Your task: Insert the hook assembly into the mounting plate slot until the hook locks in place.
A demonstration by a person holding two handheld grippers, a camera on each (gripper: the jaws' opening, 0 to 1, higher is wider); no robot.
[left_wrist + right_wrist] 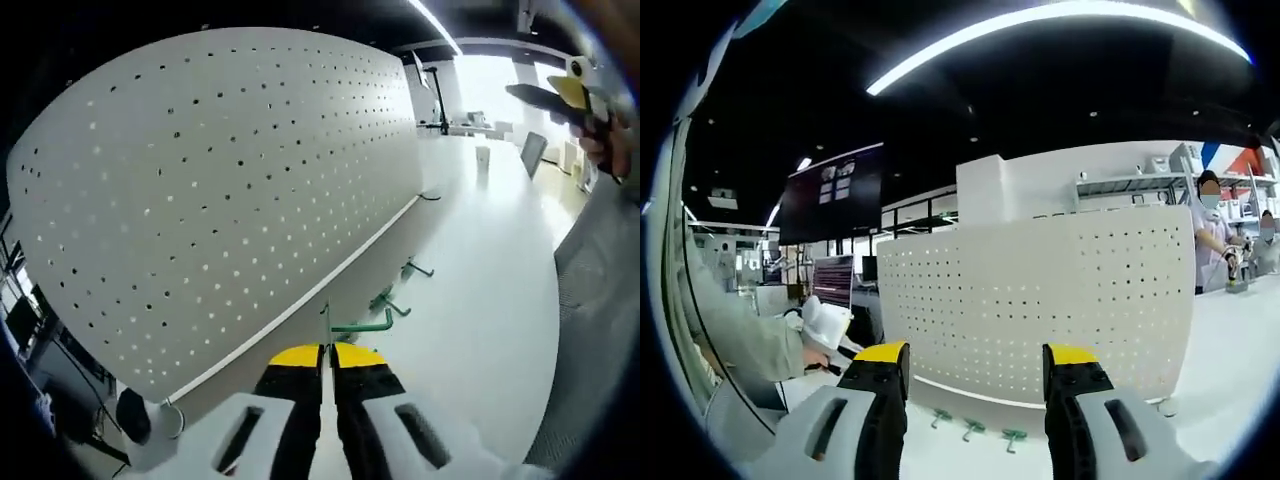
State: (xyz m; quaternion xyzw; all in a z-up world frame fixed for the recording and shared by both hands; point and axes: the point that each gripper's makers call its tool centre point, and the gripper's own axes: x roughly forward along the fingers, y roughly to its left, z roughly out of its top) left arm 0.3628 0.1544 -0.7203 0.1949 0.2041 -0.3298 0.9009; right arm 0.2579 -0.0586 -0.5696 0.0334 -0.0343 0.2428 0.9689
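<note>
Our left gripper clamps a green hook near the pegboard; our right gripper gapes wide, empty. Insertion remains undone.

We see a dark ceiling with a light strip at twelve o'clock, shelving at two.

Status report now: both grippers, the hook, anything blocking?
Left gripper shut on a green hook, near the pegboard. Right gripper open, empty. Spare hooks lie on the table. Nothing blocking.
</note>
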